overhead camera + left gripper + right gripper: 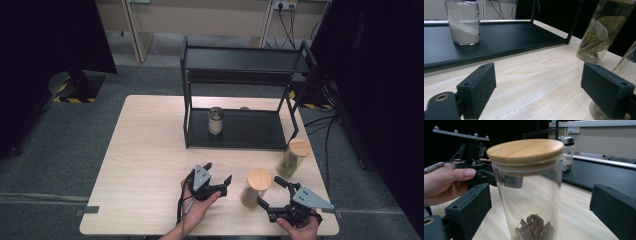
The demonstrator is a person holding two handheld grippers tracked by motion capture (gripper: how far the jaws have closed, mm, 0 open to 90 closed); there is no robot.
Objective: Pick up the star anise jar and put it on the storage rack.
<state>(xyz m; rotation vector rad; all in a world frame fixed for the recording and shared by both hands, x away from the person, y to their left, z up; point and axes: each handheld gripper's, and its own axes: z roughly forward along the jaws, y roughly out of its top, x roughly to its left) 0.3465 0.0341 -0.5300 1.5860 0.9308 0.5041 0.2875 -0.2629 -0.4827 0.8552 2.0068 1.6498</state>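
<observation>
A person at a wooden table (145, 165) brings the right gripper (272, 192) up to a jar (256, 187) with a wooden lid, its jaws spread wide on either side of the glass and not touching it. The jar stands upright in front of a black rack (240, 95), near the table's front edge, a small heap of brown spice at its bottom. Seen from the right gripper view, the jar (529, 195) sits between the two black pads (470, 207), nearer the left one, with bare gaps on both sides. The left gripper (220, 185) waits just to the jar's left, its jaws also apart and holding nothing; from its own camera the pads (477, 87) frame bare wood.

A second jar (295, 156), holding bay leaves, stands by the rack's right front corner; a third, metal-capped jar (215, 120) of pale powder already rests on the rack's lower shelf (250, 131).

The step in hand looks like a grasp ahead of shelving. It would go best with the jar centred between the pads, the grip taken on the glass below the lid rather than on the loose-looking wood, and the squeeze slow and level, since a tall, nearly empty jar tips easily if one pad arrives first
</observation>
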